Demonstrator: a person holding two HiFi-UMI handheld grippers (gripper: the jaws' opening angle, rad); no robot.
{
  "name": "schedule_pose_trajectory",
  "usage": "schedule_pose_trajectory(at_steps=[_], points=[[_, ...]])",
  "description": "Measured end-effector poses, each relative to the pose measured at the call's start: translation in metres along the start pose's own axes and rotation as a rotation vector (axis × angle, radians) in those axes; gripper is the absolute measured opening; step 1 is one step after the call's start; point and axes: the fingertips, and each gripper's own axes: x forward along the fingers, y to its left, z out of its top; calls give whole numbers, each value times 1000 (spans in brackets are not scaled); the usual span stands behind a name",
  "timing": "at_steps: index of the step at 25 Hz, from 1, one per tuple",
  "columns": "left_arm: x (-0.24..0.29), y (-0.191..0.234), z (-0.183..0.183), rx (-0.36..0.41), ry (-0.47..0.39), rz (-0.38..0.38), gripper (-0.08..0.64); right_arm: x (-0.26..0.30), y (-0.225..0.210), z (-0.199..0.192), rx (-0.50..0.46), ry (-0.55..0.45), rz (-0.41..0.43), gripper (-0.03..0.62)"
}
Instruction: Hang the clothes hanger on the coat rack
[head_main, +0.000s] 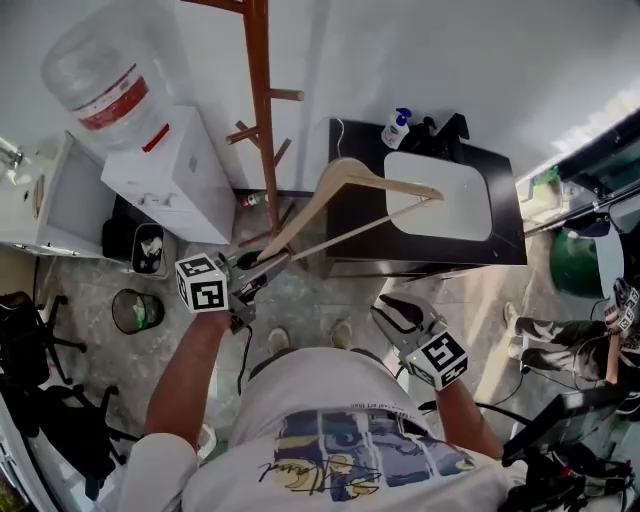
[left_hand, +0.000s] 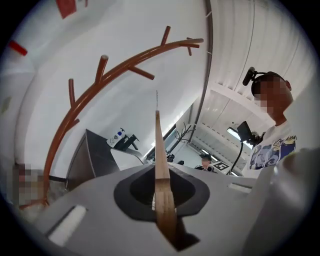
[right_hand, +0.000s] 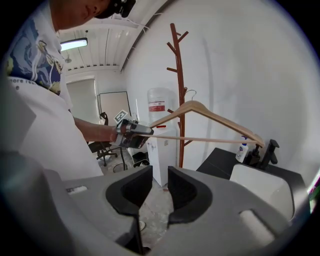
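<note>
While its jaws are pressed tight on one wooden tip, the left tool (head_main: 262, 270) carries the clothes hanger (head_main: 388, 181) in the air on the desk side of the coat rack (head_main: 263, 110). The wire hook (head_main: 340, 140) stands apart from the rack's trunk and sits on none of its pegs. In the left gripper view the wood runs straight up from between the closed jaws, with the rack's trunk and pegs arching past it.

A white wall lies behind the rack. On one side of the rack, close against its base, stands a white water dispenser (head_main: 170, 170). On the other side is the black desk (head_main: 508, 215), whose near corner comes just beside the rack's foot. A strip of bare floor (head_main: 300, 300) runs from the rack's base towards the person's feet. Short pegs (head_main: 285, 95) jut from the trunk towards the hanger's side. The hanger's far arm and its lower bar reach away from the rack, over a white slab (head_main: 450, 220) on the desk. A pump bottle (head_main: 397, 127) stands at the desk's back edge.

The right tool (head_main: 392, 308) hangs further from the rack than the hanger, near the desk's front edge. Its jaws stand a little apart with nothing between them.
</note>
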Motion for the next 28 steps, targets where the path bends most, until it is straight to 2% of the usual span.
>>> schedule_pose_trajectory(at_steps=[5, 10, 16, 28], points=[[-21, -8, 51, 93, 22, 22, 26, 10, 16, 15, -1, -31, -11, 97], [-28, -5, 76, 124, 5, 42, 26, 11, 27, 18, 10, -56, -46, 97], [-44, 21, 85, 128, -8, 106, 27, 9, 38, 19, 24, -66, -88, 97], [-43, 48, 76, 154, 18, 135, 28, 9, 64, 15, 43, -42, -135, 97]])
